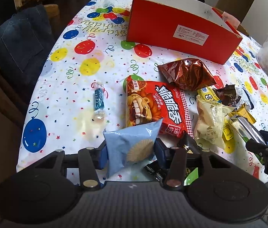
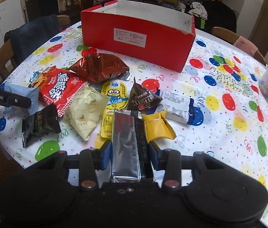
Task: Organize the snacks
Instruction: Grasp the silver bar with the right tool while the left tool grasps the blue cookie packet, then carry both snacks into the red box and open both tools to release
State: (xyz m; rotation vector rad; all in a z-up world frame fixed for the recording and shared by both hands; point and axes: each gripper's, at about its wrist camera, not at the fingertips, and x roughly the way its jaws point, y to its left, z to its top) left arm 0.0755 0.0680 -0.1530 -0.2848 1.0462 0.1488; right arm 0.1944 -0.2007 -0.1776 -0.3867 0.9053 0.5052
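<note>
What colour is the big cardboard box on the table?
The box is red outside and white inside; the right wrist view shows it best.

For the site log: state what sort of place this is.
Most likely a home dining room. A table with a balloon-print birthday cloth holds loose snacks and a red box; wooden chairs ring it, and a cabinet with household clutter stands behind.

Ahead of my right gripper (image 2: pixel 129 153): snack pile (image 2: pixel 96 102) on the table (image 2: pixel 219 114).
Behind the pile: cardboard box (image 2: pixel 137 39).
Left of my left gripper (image 1: pixel 131 152): wrapped candy (image 1: pixel 98 100), apart.
</note>
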